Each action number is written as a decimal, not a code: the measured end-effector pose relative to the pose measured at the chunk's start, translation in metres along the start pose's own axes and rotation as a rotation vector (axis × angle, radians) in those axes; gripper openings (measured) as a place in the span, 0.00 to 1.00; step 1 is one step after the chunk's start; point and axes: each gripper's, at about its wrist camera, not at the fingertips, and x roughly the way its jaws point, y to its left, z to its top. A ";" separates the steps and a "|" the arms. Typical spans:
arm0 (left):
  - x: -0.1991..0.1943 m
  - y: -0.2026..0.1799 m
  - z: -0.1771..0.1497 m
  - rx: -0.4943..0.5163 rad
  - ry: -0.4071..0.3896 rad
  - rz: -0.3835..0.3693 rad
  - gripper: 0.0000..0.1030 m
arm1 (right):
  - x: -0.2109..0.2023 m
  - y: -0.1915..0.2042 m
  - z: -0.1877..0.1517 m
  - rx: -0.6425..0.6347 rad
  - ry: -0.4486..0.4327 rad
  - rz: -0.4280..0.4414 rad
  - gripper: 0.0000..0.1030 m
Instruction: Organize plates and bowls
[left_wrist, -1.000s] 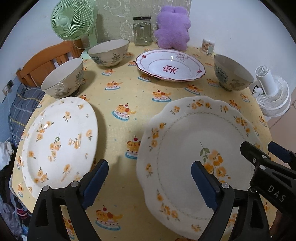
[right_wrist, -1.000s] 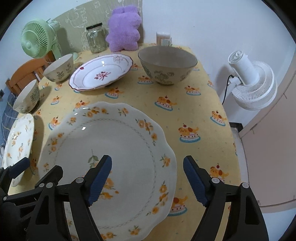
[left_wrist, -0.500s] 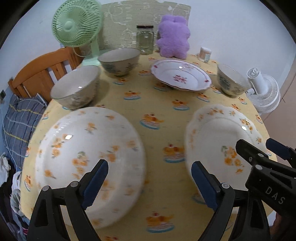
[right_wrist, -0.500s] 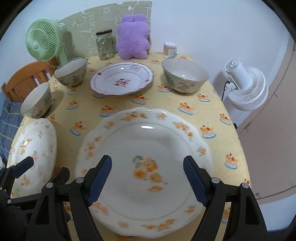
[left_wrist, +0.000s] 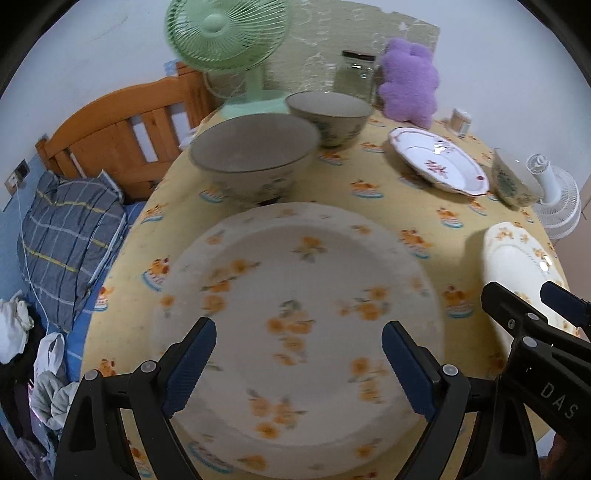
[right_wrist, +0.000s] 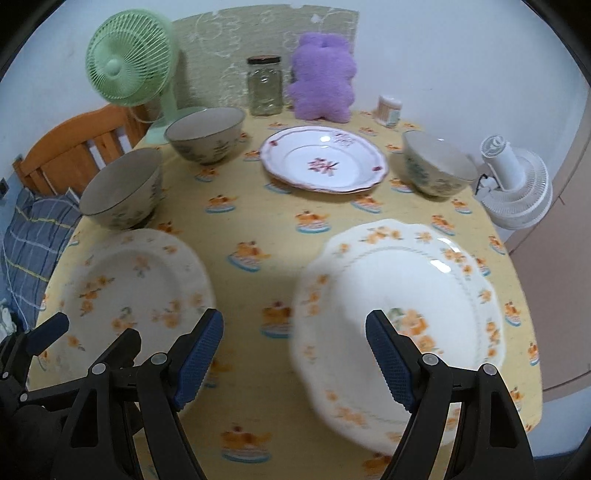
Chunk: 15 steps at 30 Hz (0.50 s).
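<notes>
The table (right_wrist: 280, 229), under a yellow cloth printed with cakes, carries everything. Nearest are two large plates with orange flowers: the left plate (left_wrist: 295, 332) lies flat just ahead of the left gripper (left_wrist: 299, 365), the right plate (right_wrist: 402, 317) just ahead of the right gripper (right_wrist: 293, 356). Farther back sits a plate with a red rim (right_wrist: 323, 164), then three bowls: one (right_wrist: 122, 188) at the left edge just behind the left plate, one (right_wrist: 205, 134) by the green fan (right_wrist: 131, 62), one (right_wrist: 437, 168) on the right side near the white fan (right_wrist: 515, 188).

Nothing is stacked yet, so this looks like the opening step: choosing a first plate to lift. Both grippers hang over the near edge, tilted steeply down toward the table, side by side. The left fingers (left_wrist: 190, 365) are spread wide and released, framing the left plate without touching it. The right fingers (right_wrist: 388, 362) are likewise released and empty, over the cloth between the two plates. The next move likely calls for lowering one gripper to a plate rim and closing across its thin edge.
</notes>
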 end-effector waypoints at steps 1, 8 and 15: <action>0.002 0.006 0.000 0.000 0.002 0.002 0.90 | 0.002 0.007 0.000 -0.002 0.004 0.003 0.80; 0.013 0.033 0.004 -0.010 0.023 0.038 0.90 | 0.016 0.043 0.001 -0.007 0.026 0.019 0.80; 0.030 0.048 0.005 0.004 0.052 0.046 0.88 | 0.037 0.061 0.000 0.008 0.069 0.038 0.80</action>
